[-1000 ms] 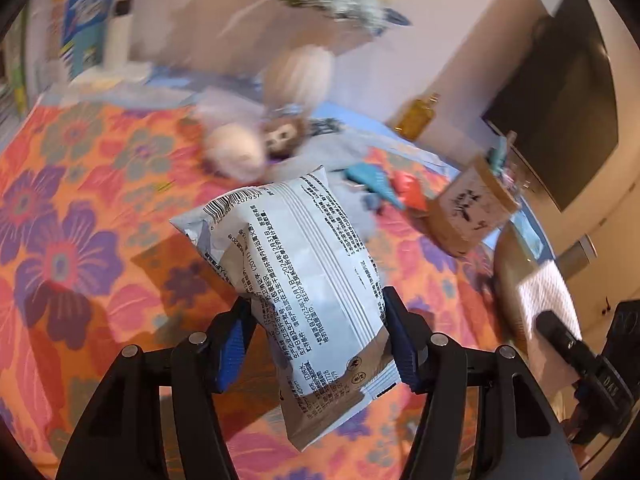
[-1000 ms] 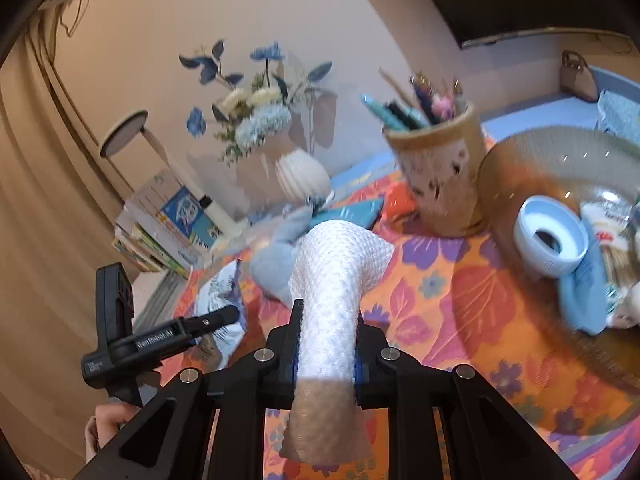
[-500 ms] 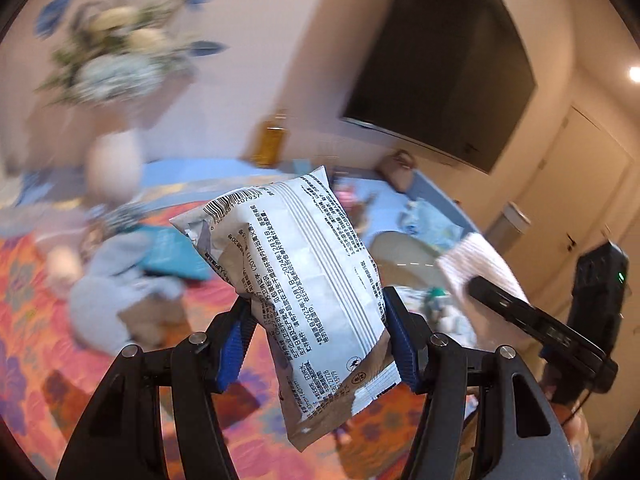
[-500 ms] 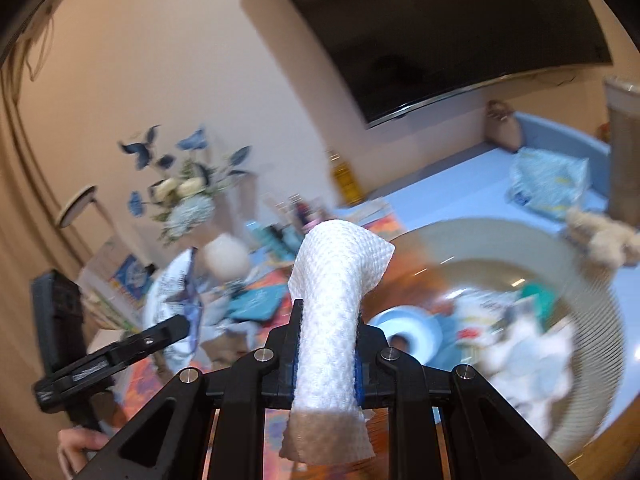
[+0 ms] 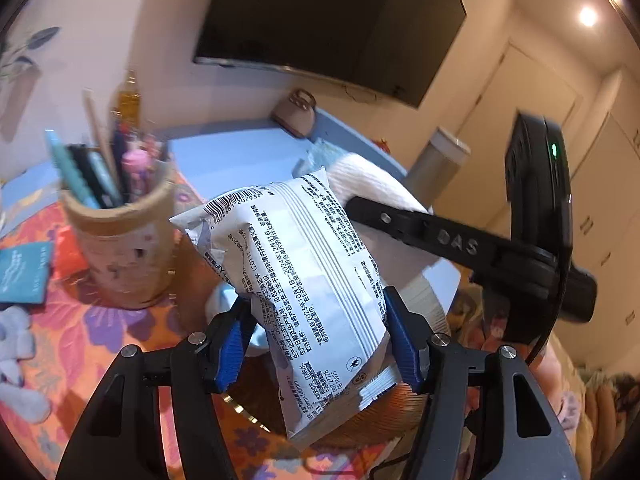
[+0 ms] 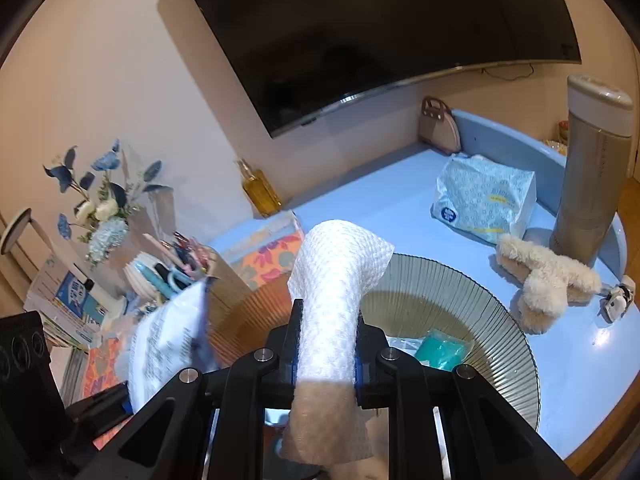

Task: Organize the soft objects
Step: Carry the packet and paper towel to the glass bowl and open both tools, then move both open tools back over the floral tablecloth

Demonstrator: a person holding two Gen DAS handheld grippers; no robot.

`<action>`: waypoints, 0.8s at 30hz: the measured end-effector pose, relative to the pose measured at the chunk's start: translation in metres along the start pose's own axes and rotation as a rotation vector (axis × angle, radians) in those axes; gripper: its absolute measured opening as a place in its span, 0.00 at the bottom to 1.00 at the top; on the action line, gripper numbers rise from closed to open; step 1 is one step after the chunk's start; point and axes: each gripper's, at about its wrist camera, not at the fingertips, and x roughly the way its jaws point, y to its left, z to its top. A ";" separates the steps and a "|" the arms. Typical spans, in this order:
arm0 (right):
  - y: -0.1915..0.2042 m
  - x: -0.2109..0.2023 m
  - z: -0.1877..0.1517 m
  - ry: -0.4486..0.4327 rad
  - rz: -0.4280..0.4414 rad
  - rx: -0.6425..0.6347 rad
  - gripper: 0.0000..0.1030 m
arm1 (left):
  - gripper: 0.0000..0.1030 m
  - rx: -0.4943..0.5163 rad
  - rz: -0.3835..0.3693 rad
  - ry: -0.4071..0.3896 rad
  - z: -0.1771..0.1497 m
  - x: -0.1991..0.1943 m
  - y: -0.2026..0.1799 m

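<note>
Grip firm both sides: my left gripper (image 5: 318, 336) clamps printed white packet (image 5: 296, 280), right gripper (image 6: 325, 354) clamps rolled white cloth (image 6: 334, 300) above ribbed glass bowl (image 6: 472, 292).

A big dark television (image 6: 384, 36) hangs on the pale cream wall (image 6: 120, 80) straight ahead of the tongs, a ceiling spotlight (image 5: 587, 16) mirrored in its screen. Below it runs the blue table (image 6: 384, 208) with a raised rim, partly spread with an orange flowered cloth (image 5: 120, 328). Off to the left of the tongs stands a vase of blue and white flowers (image 6: 100, 208) beside a stack of books (image 6: 64, 296). To the right, pale doors (image 5: 516, 128) and cupboard fronts (image 5: 600, 240) close the room.
</note>
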 end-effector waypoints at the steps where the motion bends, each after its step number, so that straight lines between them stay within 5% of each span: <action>1: 0.000 0.004 0.001 0.006 -0.002 -0.001 0.21 | 0.61 0.002 -0.005 0.016 -0.001 0.006 -0.001; 2: -0.002 0.008 0.001 0.017 0.003 -0.005 0.24 | 0.69 -0.001 -0.013 0.024 -0.002 0.009 0.000; 3: -0.002 0.011 0.001 0.024 0.008 -0.005 0.39 | 0.73 -0.005 -0.024 0.025 -0.003 0.010 0.000; 4: -0.003 0.013 0.001 0.028 0.012 0.000 0.67 | 0.80 -0.009 -0.029 0.021 -0.004 0.008 0.003; 6: -0.004 0.016 0.000 0.025 0.004 0.006 0.88 | 0.84 -0.009 -0.028 0.008 -0.003 0.010 0.001; 24: 0.038 -0.029 0.006 -0.050 -0.012 0.000 0.88 | 0.84 -0.066 0.120 -0.034 0.000 -0.032 0.048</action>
